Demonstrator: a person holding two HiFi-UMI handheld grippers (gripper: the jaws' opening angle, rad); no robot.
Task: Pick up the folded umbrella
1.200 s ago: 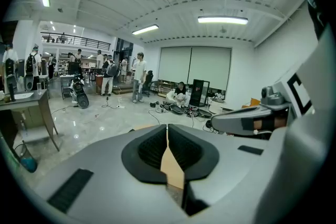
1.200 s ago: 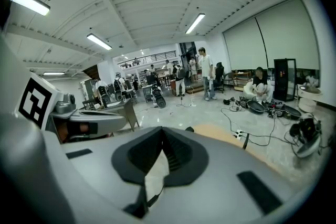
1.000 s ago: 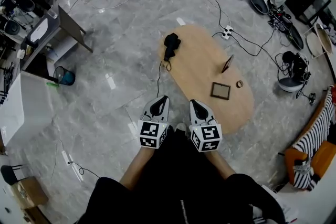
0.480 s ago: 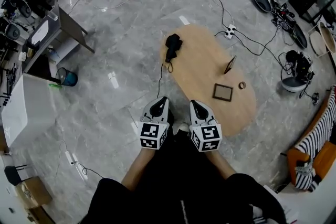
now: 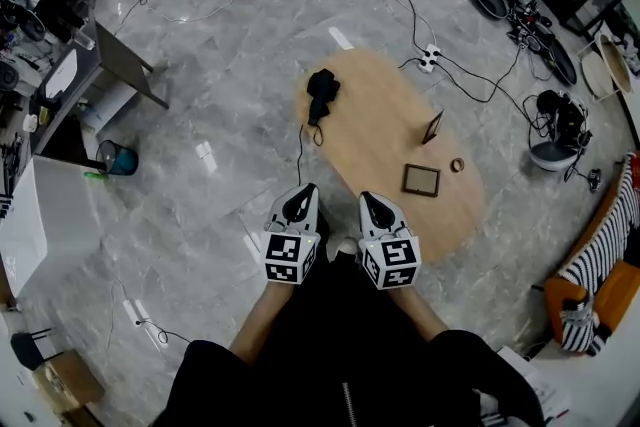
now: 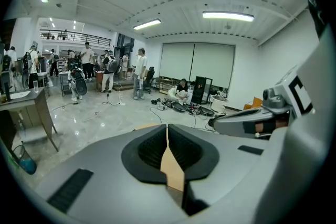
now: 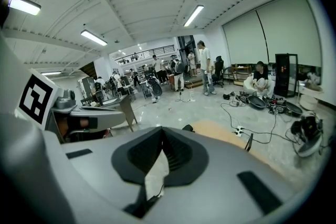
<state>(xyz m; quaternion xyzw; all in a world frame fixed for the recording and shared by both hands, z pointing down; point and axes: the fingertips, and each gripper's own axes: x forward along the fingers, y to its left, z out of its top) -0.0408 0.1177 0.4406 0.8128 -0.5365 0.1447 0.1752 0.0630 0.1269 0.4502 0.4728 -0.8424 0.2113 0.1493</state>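
Black umbrella (image 5: 322, 93) lies at the wooden desk's (image 5: 390, 120) eleven o'clock end. Left gripper (image 5: 306, 192) and right gripper (image 5: 368, 200) hover near seven o'clock, both closed tight and empty.

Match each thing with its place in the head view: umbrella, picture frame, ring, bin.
Things:
1 umbrella
2 picture frame
3 ring
4 bin

Places:
A lying flat near the table's near end
B on the floor, far left
C folded, at the table's far end
D on the table, just right of the flat frame

Pairs: 1-C, 2-A, 3-D, 4-B
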